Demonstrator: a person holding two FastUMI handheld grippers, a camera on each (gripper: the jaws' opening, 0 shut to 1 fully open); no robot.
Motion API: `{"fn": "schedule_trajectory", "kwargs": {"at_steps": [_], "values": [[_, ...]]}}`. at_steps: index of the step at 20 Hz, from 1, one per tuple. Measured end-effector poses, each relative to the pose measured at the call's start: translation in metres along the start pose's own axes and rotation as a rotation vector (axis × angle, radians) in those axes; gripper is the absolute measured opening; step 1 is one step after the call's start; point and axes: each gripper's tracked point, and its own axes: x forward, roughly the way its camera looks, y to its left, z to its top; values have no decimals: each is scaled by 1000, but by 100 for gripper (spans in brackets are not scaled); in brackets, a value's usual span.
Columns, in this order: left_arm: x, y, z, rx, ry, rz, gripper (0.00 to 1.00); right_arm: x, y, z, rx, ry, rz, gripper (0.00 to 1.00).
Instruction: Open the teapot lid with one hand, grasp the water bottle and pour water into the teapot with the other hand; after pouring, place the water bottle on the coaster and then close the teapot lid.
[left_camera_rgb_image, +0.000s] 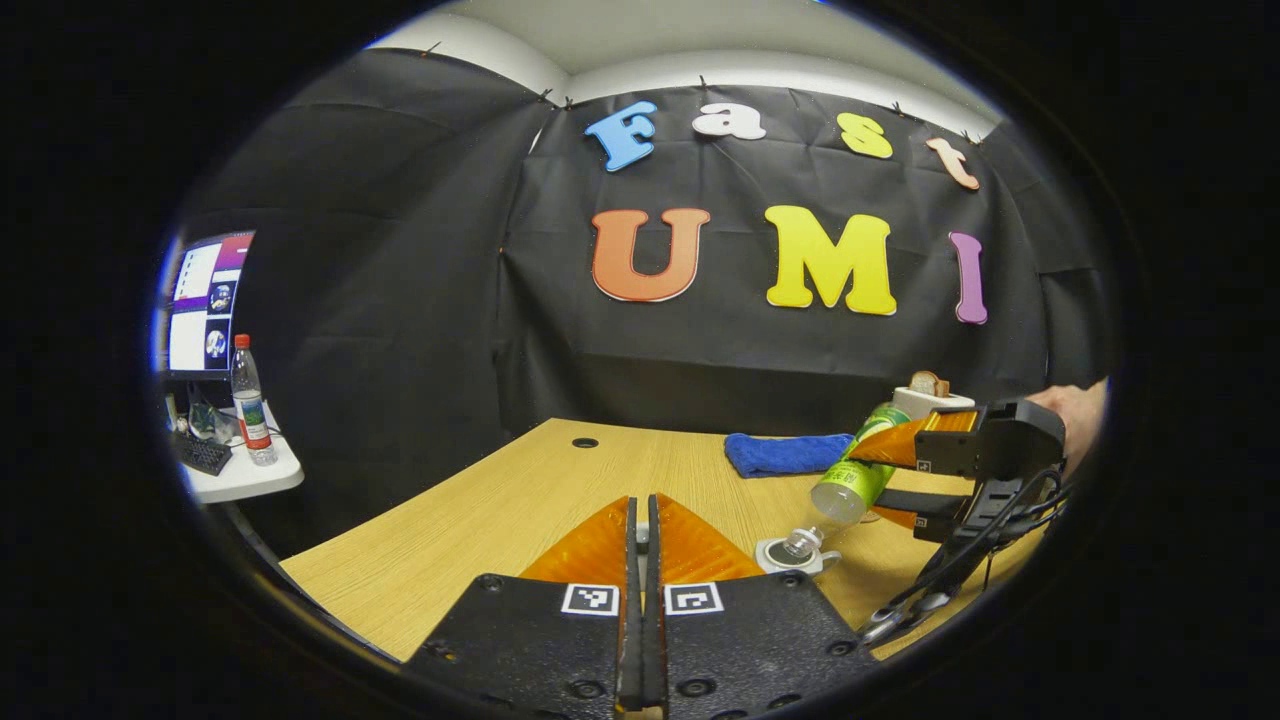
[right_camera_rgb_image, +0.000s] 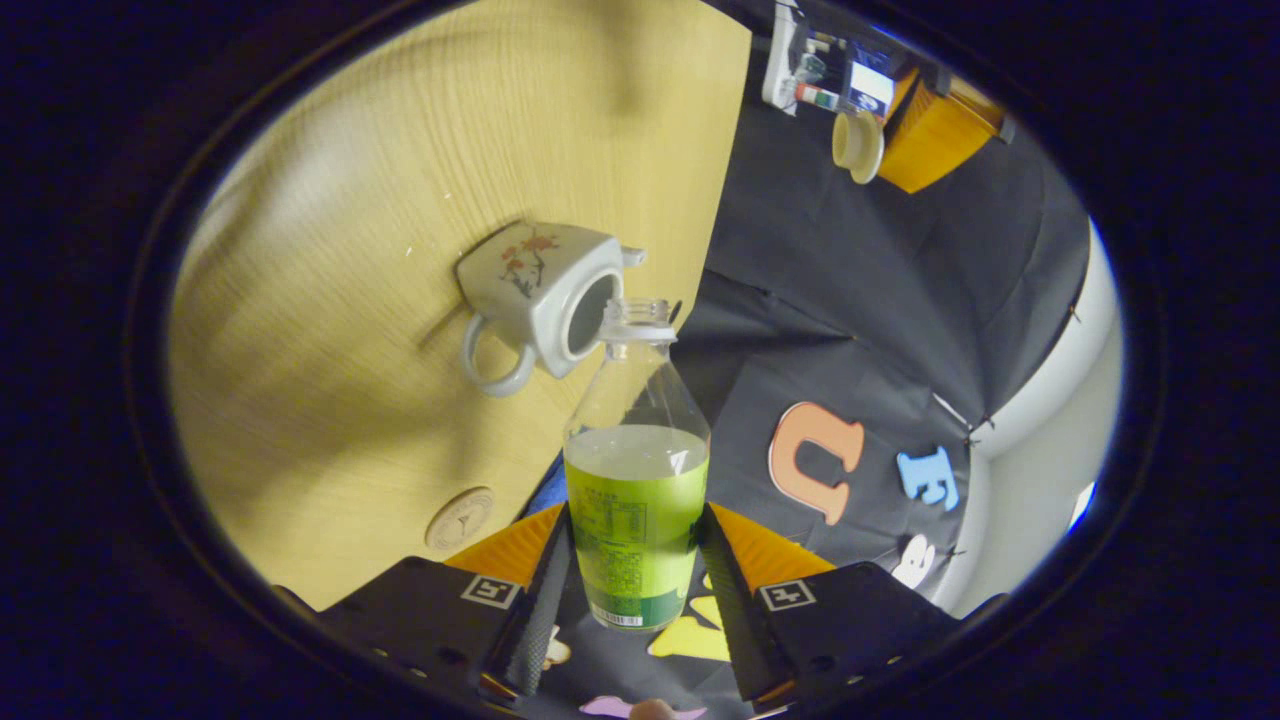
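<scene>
Pouring was underway: the right gripper (right_camera_rgb_image: 632, 590) clamped the clear green-labelled plastic water bottle (right_camera_rgb_image: 637, 470), tilted just above the open white square ceramic teapot (right_camera_rgb_image: 540, 290). The left gripper (left_camera_rgb_image: 642, 545) looked closed, apparently holding its lid (right_camera_rgb_image: 856, 143). Near the teapot, the round wooden coaster (right_camera_rgb_image: 459, 518) waited.

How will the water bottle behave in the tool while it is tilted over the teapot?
The water bottle is clear thin plastic, so it probably dents if squeezed hard. It looks about half full, so its weight likely shifts as liquid moves. With no cap and its mouth at the teapot, it would spill readily.
</scene>
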Motion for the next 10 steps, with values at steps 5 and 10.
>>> {"fn": "schedule_trajectory", "kwargs": {"at_steps": [5,10], "values": [[1,-7,0,15,-1,-20,2,7,15,-16,429,9,69,71],[3,-21,-2,35,-3,-44,2,-6,13,-20,878,-3,91,71]]}}
